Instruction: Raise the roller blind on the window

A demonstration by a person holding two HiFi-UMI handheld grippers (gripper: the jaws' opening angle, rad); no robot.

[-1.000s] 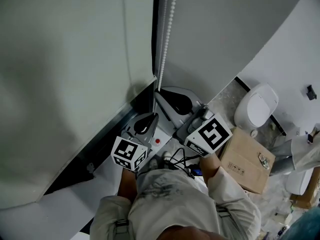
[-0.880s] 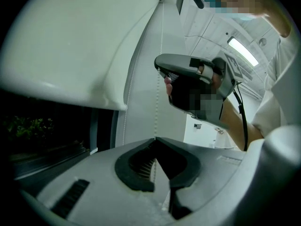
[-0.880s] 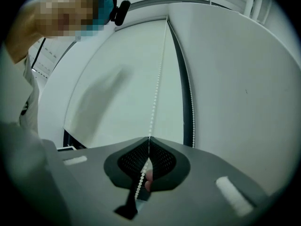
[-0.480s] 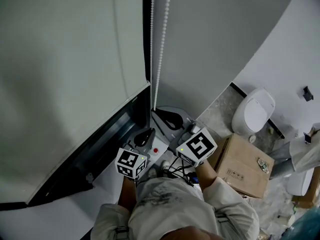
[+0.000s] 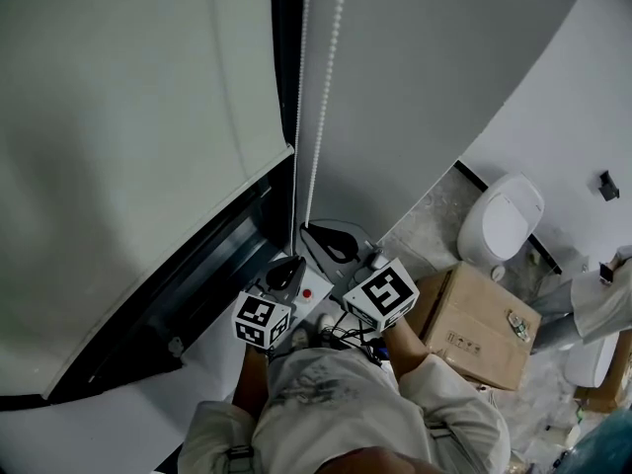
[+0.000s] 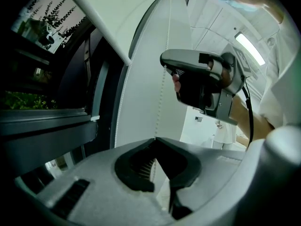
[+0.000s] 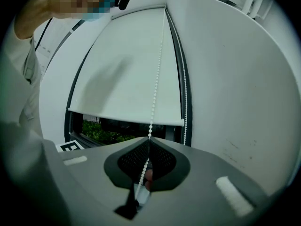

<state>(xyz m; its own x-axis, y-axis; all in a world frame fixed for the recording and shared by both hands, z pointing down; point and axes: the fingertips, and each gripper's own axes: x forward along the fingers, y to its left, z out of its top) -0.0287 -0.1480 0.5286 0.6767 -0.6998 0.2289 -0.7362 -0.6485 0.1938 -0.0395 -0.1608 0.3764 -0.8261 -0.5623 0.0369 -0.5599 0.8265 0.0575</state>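
Sinking with the bead chain (image 7: 155,81), right hand-held gripper (image 7: 149,139) raised roller blind (image 7: 124,74).

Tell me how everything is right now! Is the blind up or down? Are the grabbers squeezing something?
roller blind: partly raised, with a strip of window bare beneath it.
bead chain: pulled straight, gripped by both grippers.
right gripper: shut on the bead chain.
left gripper: shut on the bead chain, below the right gripper.
toilet lid: down.
cardboard box: closed.
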